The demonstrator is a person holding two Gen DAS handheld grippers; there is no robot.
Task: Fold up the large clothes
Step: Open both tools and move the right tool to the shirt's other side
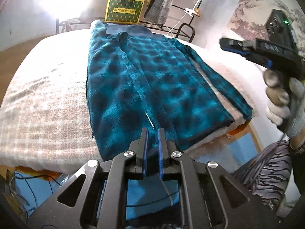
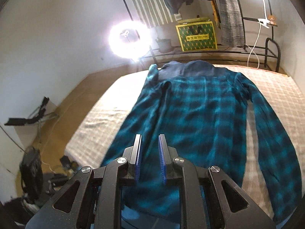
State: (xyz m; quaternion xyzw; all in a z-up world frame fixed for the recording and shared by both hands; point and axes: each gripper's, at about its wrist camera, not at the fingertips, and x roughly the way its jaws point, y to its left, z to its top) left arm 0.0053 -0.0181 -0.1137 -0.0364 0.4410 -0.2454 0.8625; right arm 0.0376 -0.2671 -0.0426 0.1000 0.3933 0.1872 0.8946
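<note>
Lying flat along the bed (image 1: 47, 103): one teal plaid shirt (image 1: 144, 80), collar at the far end, hem hanging at the near edge. Left sleeve folded in over the body, right sleeve (image 2: 270, 133) stretching straight down beside it with a strip of cover showing between. Leaving wide bare mattress on the left side, narrower strip on the right up to the bed's edge.

Left tongs (image 1: 153, 133) hovering over the hem, blue pads nearly pressed together, nothing pinched. Right tongs (image 2: 150, 143) hanging above the shirt's lower half, slim gap between the pads, gripping nothing; seen from the left view (image 1: 236, 46) raised off to the right, held by one gloved hand (image 1: 282, 103), blurred.

Crowding the far end: one black metal rack (image 2: 209, 49), one green-and-yellow box (image 2: 196, 36), hanging clothes (image 2: 230, 13), two bright lamps, one being a ring light (image 2: 130, 38). Cluttering the floor at left: cables and dark gear (image 2: 32, 171).
</note>
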